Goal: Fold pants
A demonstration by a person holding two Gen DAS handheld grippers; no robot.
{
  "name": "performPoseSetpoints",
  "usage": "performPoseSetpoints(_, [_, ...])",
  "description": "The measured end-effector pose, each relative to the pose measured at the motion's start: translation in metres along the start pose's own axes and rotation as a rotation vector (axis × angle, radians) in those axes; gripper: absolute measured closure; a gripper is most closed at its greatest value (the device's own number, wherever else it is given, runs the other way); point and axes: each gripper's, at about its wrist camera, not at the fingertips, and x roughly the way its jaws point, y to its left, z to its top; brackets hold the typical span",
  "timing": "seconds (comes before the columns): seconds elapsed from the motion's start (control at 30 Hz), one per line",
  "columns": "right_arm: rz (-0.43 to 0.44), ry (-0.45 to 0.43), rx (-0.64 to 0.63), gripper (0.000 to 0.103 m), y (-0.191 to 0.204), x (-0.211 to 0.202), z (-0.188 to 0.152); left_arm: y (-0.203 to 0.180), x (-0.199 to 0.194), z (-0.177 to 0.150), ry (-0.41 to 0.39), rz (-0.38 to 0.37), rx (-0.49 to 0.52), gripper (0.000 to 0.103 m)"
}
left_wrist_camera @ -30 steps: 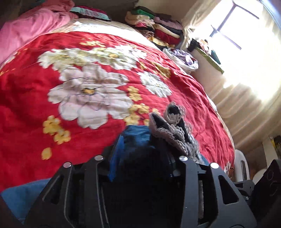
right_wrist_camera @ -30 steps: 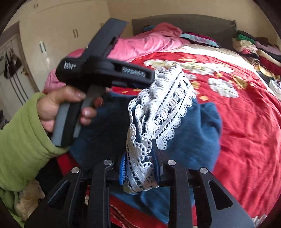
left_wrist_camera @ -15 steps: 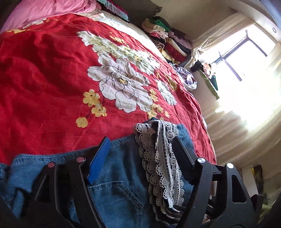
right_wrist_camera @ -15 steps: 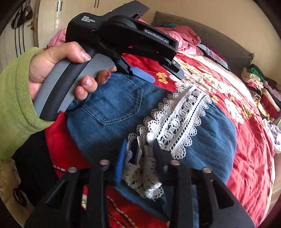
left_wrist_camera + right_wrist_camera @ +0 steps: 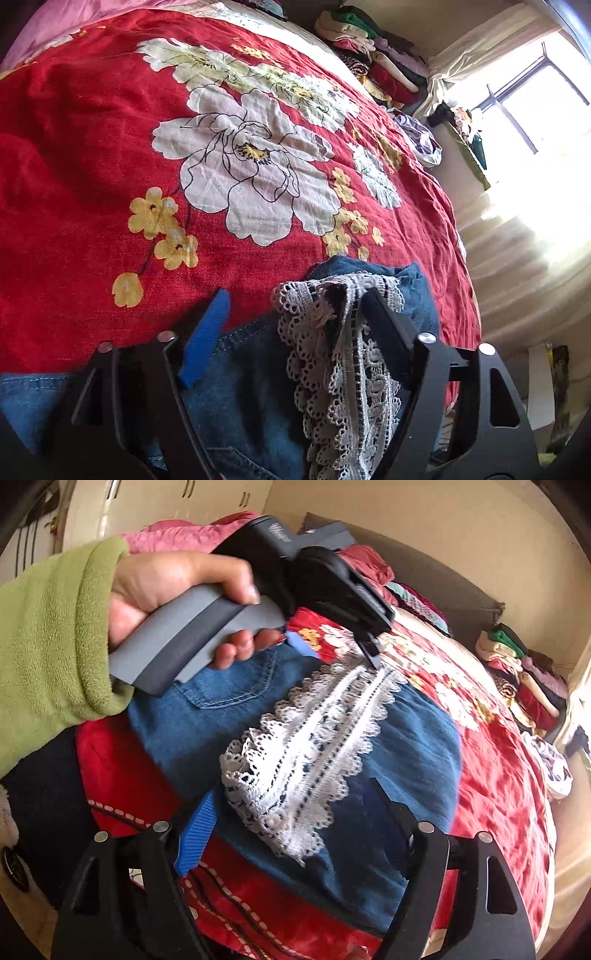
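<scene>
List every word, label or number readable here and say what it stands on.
Nothing here can be read.
Pale print on the black body of the left tongs: too blurred to read. Its jaws have just been closing somewhat and stand open, with the lace trim between them.

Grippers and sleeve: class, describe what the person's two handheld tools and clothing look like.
Both grippers are black plastic with cut-out linkage frames and silver rivets. The left gripper and the right gripper each carry a ribbed blue pad on one finger. In the right wrist view, the left tool has a grey handle and small white lettering. The sleeve is fuzzy green fleece.
</scene>
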Motion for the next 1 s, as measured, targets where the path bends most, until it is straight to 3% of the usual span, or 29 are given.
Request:
performPoseSetpoints(0.03, [0.000,0.005,0.000,0.030,0.003,-0.001,0.000,0.000,0.000,0.000,0.004,-0.023,-0.006,0.061])
performPoseSetpoints(0.1, [-0.016,0.033,0.001,0.043,0.002,0.005,0.003,0.000,0.001,0.000,0.011,-0.048,-0.012,0.066])
performPoseSetpoints(0.17, [-0.005,0.057,0.008,0.062,0.000,0.008,0.004,0.001,0.003,0.000,0.002,-0.064,-0.020,0.071])
performPoseSetpoints(0.2, [0.017,0.061,0.011,0.068,-0.001,0.009,0.004,0.002,0.003,0.000,-0.001,-0.074,-0.025,0.077])
performPoseSetpoints(0.27, [0.090,0.062,0.026,0.090,-0.007,0.006,0.007,0.001,0.000,-0.001,-0.020,-0.087,-0.021,0.085])
performPoseSetpoints(0.43, [0.232,0.001,0.142,0.090,-0.029,-0.017,0.015,-0.008,-0.032,-0.004,-0.104,-0.165,0.009,0.090])
performPoseSetpoints(0.6, [0.285,0.028,0.072,0.090,-0.012,-0.008,0.015,-0.009,-0.050,-0.019,-0.137,-0.039,0.062,0.090])
performPoseSetpoints(0.67, [0.268,0.078,0.042,0.084,-0.003,0.005,0.011,-0.001,-0.043,-0.023,-0.128,0.001,0.063,0.090])
performPoseSetpoints(0.7, [0.272,0.089,0.039,0.081,0.000,0.008,0.010,0.002,-0.039,-0.024,-0.122,0.011,0.060,0.088])
performPoseSetpoints(0.77, [0.299,0.085,0.035,0.065,0.005,0.007,0.011,0.005,-0.032,-0.023,-0.124,0.017,0.056,0.083])
performPoseSetpoints(0.83, [0.324,0.081,0.020,0.058,0.006,0.001,0.012,0.007,-0.032,-0.024,-0.134,0.034,0.063,0.073])
performPoseSetpoints(1.0, [0.431,-0.038,0.132,0.051,-0.027,-0.039,0.011,-0.004,-0.073,-0.034,-0.223,0.060,0.089,0.062])
